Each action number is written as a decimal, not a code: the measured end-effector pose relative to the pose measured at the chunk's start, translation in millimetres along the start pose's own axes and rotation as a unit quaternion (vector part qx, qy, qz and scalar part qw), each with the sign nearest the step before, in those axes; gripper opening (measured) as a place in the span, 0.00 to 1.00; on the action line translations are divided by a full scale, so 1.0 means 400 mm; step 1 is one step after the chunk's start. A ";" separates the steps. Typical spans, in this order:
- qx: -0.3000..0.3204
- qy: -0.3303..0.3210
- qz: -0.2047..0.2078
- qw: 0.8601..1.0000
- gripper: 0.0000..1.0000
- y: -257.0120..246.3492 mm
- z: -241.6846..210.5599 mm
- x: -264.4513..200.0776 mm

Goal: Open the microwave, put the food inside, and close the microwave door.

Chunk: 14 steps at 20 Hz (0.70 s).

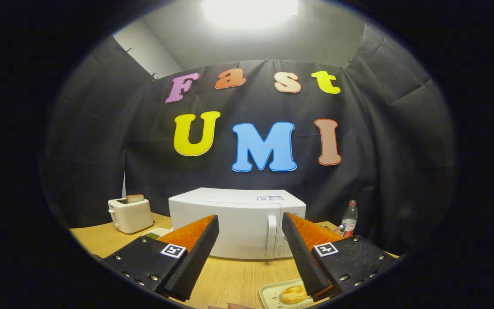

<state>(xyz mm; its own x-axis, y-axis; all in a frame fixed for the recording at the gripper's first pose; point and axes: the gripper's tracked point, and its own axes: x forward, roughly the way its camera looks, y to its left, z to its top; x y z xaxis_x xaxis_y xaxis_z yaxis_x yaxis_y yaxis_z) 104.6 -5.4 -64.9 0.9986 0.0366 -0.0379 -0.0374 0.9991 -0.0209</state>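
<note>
A: How is the gripper [250, 240] held?

B: The fingers are spread wide, with nothing gripped between them, probably so the door handle [271, 229] can be reached; it is seen just ahead, nearer the right finger.

A: And the microwave [236, 223]?

B: It is set beyond the fingers on the table [225, 279], its door shut.

A: The food?

B: The food [293, 294] is kept on a tray [268, 297] beneath the right finger, seemingly staged for loading. A toaster [130, 213] and a bottle [349, 219] are placed further out, clear of the work.
</note>
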 end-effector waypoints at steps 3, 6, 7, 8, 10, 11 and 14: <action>-0.002 0.012 -0.015 1.000 0.93 -0.034 -0.038 0.064; 0.004 0.035 -0.013 0.999 0.93 -0.036 -0.095 0.123; 0.008 0.043 -0.011 0.999 0.93 -0.036 -0.112 0.144; 0.009 0.047 -0.014 0.999 0.93 -0.045 -0.125 0.165; 0.008 0.058 -0.024 0.998 0.93 -0.062 -0.156 0.206; 0.011 0.064 -0.029 0.997 0.93 -0.071 -0.175 0.229; 0.017 0.071 -0.044 0.996 0.93 -0.098 -0.208 0.287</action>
<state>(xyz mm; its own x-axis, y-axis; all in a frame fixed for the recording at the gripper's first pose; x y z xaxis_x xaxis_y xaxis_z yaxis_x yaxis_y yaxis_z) 217.7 -42.1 -151.3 0.9825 -0.0513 -0.1788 0.0528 0.9986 0.0034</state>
